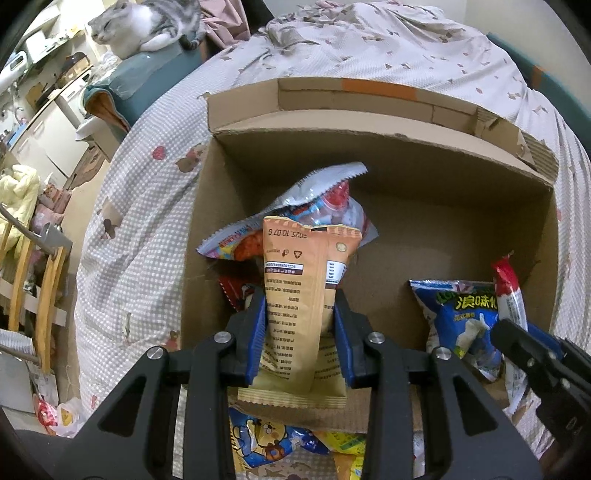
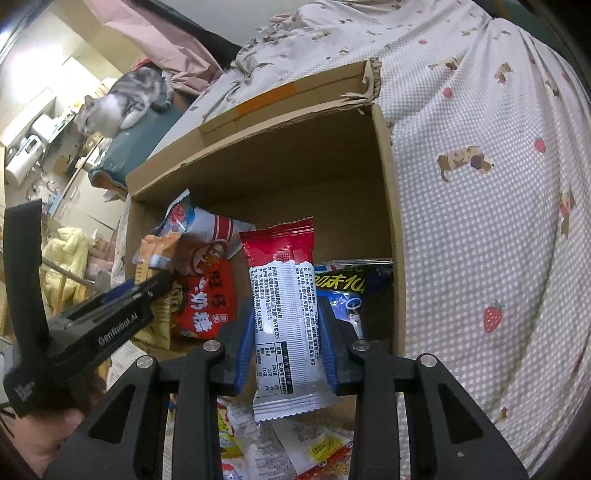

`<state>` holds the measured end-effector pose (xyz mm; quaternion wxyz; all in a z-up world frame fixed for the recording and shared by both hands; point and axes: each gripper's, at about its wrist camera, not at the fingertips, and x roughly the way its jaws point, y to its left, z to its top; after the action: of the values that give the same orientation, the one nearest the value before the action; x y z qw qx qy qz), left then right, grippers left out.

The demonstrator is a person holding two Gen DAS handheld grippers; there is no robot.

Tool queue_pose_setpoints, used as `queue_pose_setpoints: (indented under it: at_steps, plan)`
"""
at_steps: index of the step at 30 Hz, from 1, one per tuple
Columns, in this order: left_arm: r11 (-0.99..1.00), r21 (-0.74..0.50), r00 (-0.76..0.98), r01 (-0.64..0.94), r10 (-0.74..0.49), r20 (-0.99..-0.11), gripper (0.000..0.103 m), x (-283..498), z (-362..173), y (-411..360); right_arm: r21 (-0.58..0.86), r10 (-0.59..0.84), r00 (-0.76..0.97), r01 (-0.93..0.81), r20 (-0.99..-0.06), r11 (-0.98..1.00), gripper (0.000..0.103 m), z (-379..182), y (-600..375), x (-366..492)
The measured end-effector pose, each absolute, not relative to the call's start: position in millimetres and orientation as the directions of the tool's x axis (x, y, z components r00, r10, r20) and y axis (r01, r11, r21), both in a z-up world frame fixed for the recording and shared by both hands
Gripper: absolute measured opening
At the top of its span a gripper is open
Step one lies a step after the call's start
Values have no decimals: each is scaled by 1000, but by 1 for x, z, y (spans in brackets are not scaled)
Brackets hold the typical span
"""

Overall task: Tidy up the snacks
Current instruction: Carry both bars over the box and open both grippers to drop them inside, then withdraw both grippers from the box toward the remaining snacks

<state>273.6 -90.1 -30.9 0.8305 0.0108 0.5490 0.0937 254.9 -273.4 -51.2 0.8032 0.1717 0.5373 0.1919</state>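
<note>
An open cardboard box lies on a checked bedspread; it also shows in the right wrist view. My left gripper is shut on an orange snack packet, held upright over the box's left half. My right gripper is shut on a red and white snack bar, held upright over the box's right half. In the box lie a silver and red bag, a blue bag and a red bag. The right gripper's body shows in the left wrist view.
More snack packets lie on the bedspread in front of the box, also in the right wrist view. A grey and white cat lies on a teal cushion behind the bed. Cluttered furniture stands at the left.
</note>
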Motion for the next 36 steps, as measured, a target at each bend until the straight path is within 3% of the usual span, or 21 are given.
queue_pose_setpoints:
  at_steps: [4,8,10,12,15,16,21,23,26,30,36]
  plan:
    - [984,116,368,-133,158,-917,38,271,-33,-94,488,499,343,-122,-796,864,34,-52,-272,255]
    - [981,138,379,-136,180,-908,76,265,-32,-98,511,514,330,-105,-792,853,36,-54,-275,255]
    - [981,138,387,-136,181,-904,81,261,-31,-99,523,523,321,-93,-790,847,36,-55,-278,256]
    - [980,144,383,-136,186,-905,81,260,-31,-98,532,527,319,-79,-788,843,40,-54,-281,257]
    - [980,133,384,-150,182,-905,82,258,-30,-97,546,537,337,-77,-773,834,70,-47,-284,256]
    - [979,129,383,-155,180,-906,82,258,-29,-96,543,536,348,-86,-769,835,74,-43,-284,255]
    - [979,113,378,-172,172,-910,84,252,-29,-93,528,530,351,-108,-772,842,74,-36,-280,253]
    - [978,102,382,-184,167,-909,91,248,-27,-92,528,530,351,-112,-772,842,74,-33,-279,252]
    - [975,107,387,-195,177,-905,91,243,-23,-91,532,535,357,-117,-765,839,75,-28,-282,246]
    - [974,108,404,-197,181,-897,91,232,-16,-89,518,522,362,-119,-772,847,88,-27,-287,237]
    - [975,91,430,-201,171,-886,91,210,-11,-82,521,524,329,-103,-786,847,88,-37,-292,226]
